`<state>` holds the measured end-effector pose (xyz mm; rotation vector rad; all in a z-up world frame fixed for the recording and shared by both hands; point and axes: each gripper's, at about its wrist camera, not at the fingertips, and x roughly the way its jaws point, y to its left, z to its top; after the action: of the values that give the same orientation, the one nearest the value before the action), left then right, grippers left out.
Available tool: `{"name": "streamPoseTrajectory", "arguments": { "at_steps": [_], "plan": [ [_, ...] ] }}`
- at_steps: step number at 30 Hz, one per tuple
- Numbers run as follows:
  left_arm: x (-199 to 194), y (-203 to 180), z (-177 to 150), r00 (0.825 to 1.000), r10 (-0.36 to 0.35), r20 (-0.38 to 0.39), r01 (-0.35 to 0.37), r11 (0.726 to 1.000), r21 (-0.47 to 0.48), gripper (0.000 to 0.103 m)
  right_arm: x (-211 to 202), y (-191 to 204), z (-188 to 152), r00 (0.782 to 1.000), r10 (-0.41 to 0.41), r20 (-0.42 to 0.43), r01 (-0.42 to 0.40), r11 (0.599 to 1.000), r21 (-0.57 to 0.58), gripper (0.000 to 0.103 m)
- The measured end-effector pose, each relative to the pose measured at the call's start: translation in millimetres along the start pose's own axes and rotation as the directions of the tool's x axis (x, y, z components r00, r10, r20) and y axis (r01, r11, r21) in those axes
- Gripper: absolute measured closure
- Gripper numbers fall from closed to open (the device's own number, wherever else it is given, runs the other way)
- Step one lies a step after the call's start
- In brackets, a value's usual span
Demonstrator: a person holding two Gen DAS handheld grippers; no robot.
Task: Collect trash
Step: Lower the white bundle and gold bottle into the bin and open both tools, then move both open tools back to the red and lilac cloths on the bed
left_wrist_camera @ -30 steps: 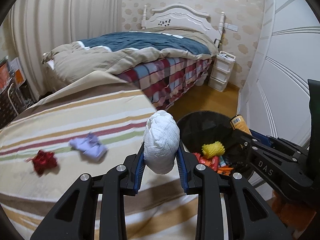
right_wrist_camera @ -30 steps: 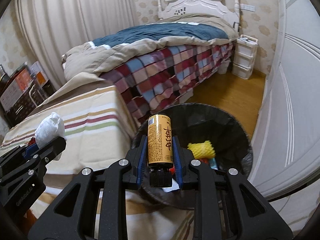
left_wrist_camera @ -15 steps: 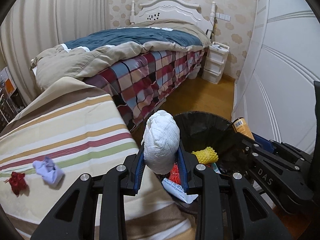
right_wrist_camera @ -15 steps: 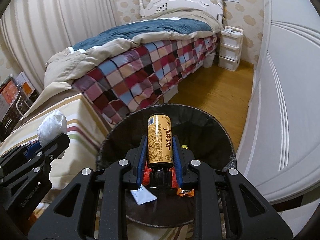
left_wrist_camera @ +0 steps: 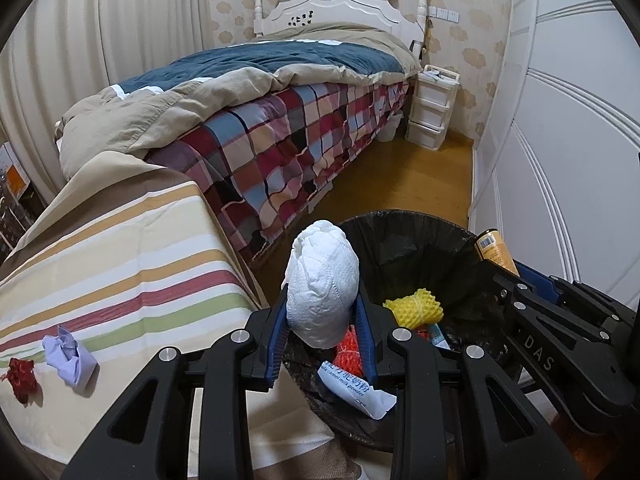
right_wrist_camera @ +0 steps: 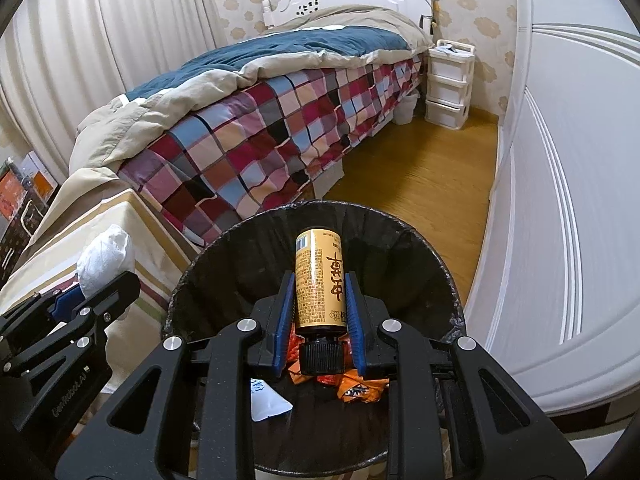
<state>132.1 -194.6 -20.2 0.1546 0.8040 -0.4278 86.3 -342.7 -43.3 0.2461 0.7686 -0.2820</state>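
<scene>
My left gripper [left_wrist_camera: 322, 316] is shut on a crumpled white tissue wad [left_wrist_camera: 322, 284] and holds it at the near left rim of the black-lined trash bin [left_wrist_camera: 416, 236]. My right gripper [right_wrist_camera: 320, 304] is shut on a yellow bottle [right_wrist_camera: 320, 280] with a black cap, held over the bin's [right_wrist_camera: 400, 236] open mouth. The bin holds a yellow foam net [left_wrist_camera: 414, 308], red netting, a white packet [left_wrist_camera: 352, 390] and orange wrappers [right_wrist_camera: 356, 388]. A crumpled lilac paper [left_wrist_camera: 68, 360] and a red scrap [left_wrist_camera: 20, 374] lie on the striped cover [left_wrist_camera: 120, 280] at left.
A bed [left_wrist_camera: 280, 132] with a checked quilt stands behind the bin. A white wardrobe [left_wrist_camera: 568, 140] runs along the right side. A white drawer unit [left_wrist_camera: 432, 108] stands by the headboard. Wooden floor [right_wrist_camera: 424, 176] lies between bed and wardrobe.
Both grippers have moved right from the striped cover toward the bin. The bottle now hangs over the bin's mouth and the tissue is at its rim. Both grips are unchanged.
</scene>
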Motion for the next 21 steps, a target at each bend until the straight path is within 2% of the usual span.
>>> {"name": "streamPoseTrajectory", "arguments": {
  "at_steps": [3,4,6,10,12,16,21],
  "plan": [
    [0,-1,-1,1.000,0.003,-0.004,-0.003,1.000,0.004,0.069,0,-1,0,1.000,-0.008,0.007,0.008,1.000,0.003,0.077],
    [0,-2,-1,1.000,0.004,-0.004,-0.004,1.000,0.005,0.064,-1,-2,0,1.000,-0.014,0.011,0.014,1.000,0.004,0.074],
    [-1,-1,-1,1.000,0.008,-0.001,-0.008,1.000,0.004,0.054,-3,-3,0,1.000,-0.022,0.017,0.022,1.000,0.009,0.061],
    [-6,3,-2,1.000,0.018,0.012,-0.018,1.000,-0.010,0.037,-7,-4,0,0.999,-0.042,0.029,0.042,0.999,0.007,0.057],
    [-8,5,-3,1.000,0.024,0.019,-0.024,1.000,-0.016,0.032,-10,-4,-1,0.998,-0.050,0.036,0.050,0.999,0.005,0.048],
    [-16,11,-6,0.999,0.043,0.032,-0.042,0.999,-0.027,0.027,-16,-2,-2,0.997,-0.060,0.047,0.060,0.998,0.002,0.042],
    [-24,23,-10,0.997,0.072,0.037,-0.070,0.996,-0.050,0.024,-20,2,-5,0.997,-0.061,0.042,0.061,0.998,0.001,0.029]
  ]
}}
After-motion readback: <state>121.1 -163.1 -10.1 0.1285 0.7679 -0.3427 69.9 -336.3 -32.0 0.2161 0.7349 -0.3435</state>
